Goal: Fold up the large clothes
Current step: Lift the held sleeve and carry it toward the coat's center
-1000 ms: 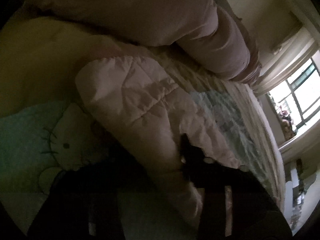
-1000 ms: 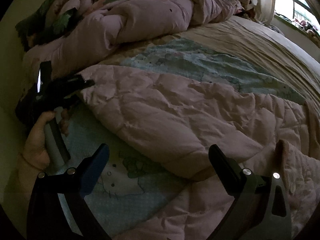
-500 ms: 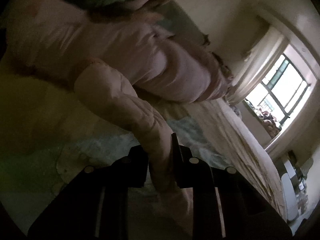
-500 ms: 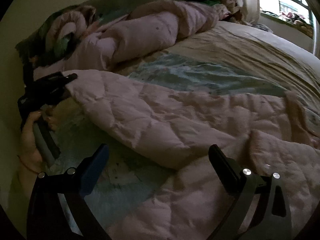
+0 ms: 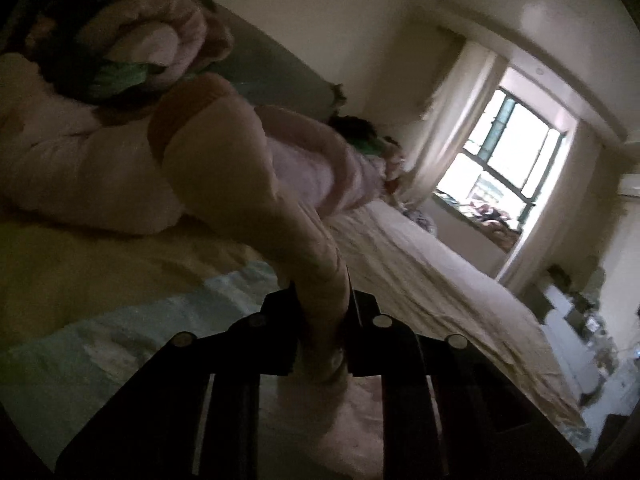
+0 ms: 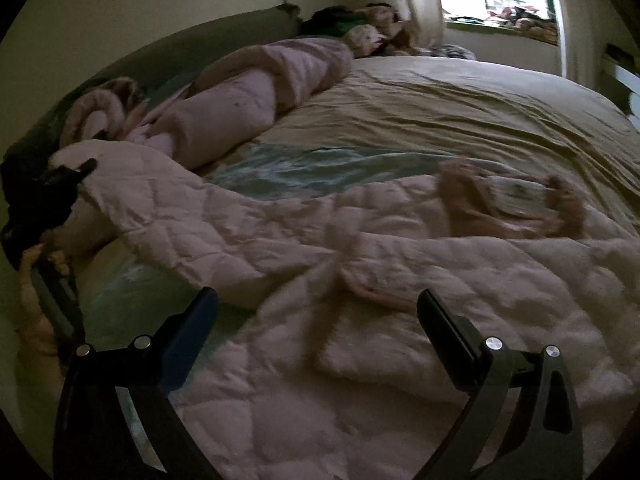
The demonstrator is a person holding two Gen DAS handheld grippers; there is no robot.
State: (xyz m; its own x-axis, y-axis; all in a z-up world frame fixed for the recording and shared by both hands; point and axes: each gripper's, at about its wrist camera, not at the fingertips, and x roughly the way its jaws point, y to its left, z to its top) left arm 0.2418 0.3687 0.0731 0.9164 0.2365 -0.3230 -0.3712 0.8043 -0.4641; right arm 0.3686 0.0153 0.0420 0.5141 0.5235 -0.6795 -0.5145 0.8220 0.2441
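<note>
A pale pink quilted garment (image 6: 360,280) lies spread across the bed, its collar with a white label (image 6: 516,196) at the right. One sleeve (image 6: 168,208) stretches to the left. My left gripper (image 5: 322,304) is shut on that sleeve's end (image 5: 256,184) and holds it raised off the bed. The right wrist view shows that left gripper (image 6: 60,184) at the far left, with a hand (image 6: 36,304) on its handle. My right gripper (image 6: 316,308) hangs open above the garment's body, and nothing is between its fingers.
A rolled pink duvet (image 6: 256,96) and bunched bedding (image 5: 132,40) lie along the headboard. The bed has a beige sheet (image 6: 460,108) and a light blue cartoon-print cover (image 6: 312,164). A bright window (image 5: 504,148) with curtains is beyond, and cluttered shelves (image 5: 572,320) stand at the right.
My left gripper shut on the sleeve end and lifted it off the bed. My right gripper moved to the right over the garment, so the collar came into view.
</note>
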